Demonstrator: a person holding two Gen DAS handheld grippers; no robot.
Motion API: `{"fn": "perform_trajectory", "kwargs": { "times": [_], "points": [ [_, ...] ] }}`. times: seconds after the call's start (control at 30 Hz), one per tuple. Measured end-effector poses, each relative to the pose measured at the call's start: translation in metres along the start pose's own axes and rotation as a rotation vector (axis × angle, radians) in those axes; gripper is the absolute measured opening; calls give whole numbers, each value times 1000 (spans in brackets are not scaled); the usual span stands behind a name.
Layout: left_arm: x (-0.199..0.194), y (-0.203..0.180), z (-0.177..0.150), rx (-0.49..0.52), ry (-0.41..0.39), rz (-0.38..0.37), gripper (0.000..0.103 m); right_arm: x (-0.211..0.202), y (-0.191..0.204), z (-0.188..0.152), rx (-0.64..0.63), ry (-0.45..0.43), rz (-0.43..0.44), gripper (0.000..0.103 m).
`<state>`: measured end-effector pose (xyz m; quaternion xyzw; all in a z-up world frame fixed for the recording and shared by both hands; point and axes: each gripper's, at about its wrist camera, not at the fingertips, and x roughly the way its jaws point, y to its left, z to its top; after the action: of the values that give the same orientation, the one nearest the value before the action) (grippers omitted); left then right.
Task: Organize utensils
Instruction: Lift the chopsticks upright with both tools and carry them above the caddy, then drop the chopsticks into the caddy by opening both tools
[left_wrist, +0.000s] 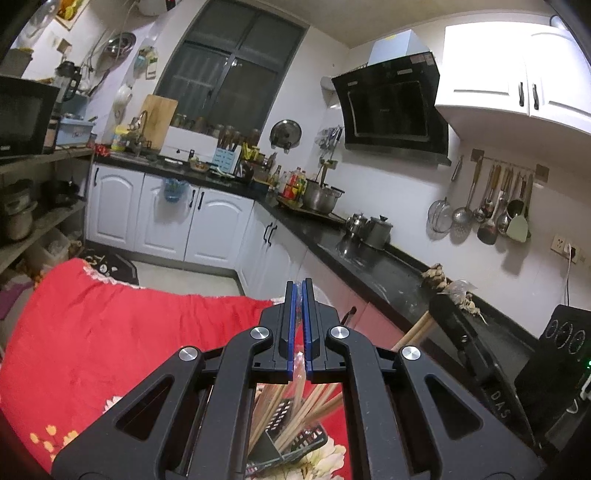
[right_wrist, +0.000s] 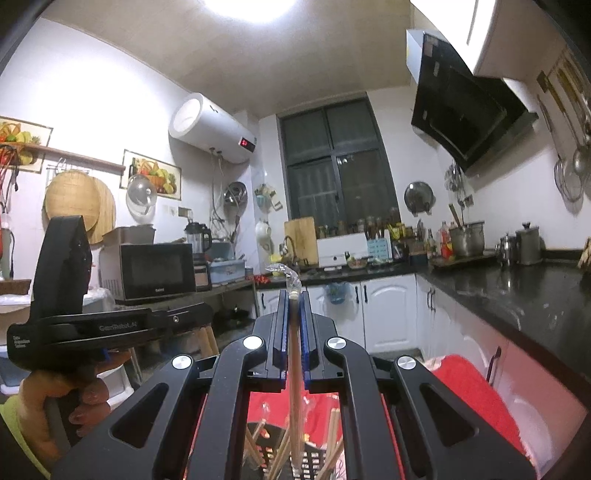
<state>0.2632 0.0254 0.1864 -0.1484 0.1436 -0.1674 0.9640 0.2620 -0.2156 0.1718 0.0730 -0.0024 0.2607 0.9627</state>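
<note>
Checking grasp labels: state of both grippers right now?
Left gripper: shut, a clear wrapper between its pads.
Right gripper: shut on a chopstick in clear wrap, above the holder.

Two handheld grippers: the left gripper (left_wrist: 299, 291) and the right gripper (right_wrist: 294, 301). One wrapped chopstick (right_wrist: 294, 369) stands between the right gripper's fingers. One black slotted holder (left_wrist: 291, 443) contains a bundle of wooden chopsticks (left_wrist: 295, 410), too overlapped to count exactly. One red floral cloth (left_wrist: 110, 332). One range hood (left_wrist: 391, 107), one microwave (right_wrist: 157, 271), one water heater (right_wrist: 210, 129), and two framed fruit pictures (right_wrist: 155, 177).
</note>
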Motion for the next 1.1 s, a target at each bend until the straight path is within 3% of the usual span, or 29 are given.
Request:
{"fn": "perform_trajectory", "kwargs": {
  "times": [0.43,0.5,0.53,0.6,0.73,0.8,0.93,1.0,1.1],
  "points": [
    [23,19,-39,-21,102,21,2,31,-2,-50,66,137,-53,7],
    [22,20,-43,-14,113,29,3,32,-4,-53,81,156,-68,13],
    [22,21,-44,-9,114,40,6,31,-5,-55,90,161,-69,19],
    [20,22,-46,-7,119,48,23,28,-5,-57,95,166,-74,22],
    [15,26,-48,-4,120,70,32,17,-7,-59,88,180,-99,33],
    [11,27,-49,-8,117,78,43,10,-7,-61,89,191,-111,36],
    [3,28,-52,-10,110,89,55,3,-7,-64,81,233,-145,39],
    [-1,27,-54,-6,108,102,69,-1,-7,-66,77,251,-161,41],
    [-6,26,-58,-4,119,116,81,-8,-6,-67,80,268,-174,47]
  ]
}}
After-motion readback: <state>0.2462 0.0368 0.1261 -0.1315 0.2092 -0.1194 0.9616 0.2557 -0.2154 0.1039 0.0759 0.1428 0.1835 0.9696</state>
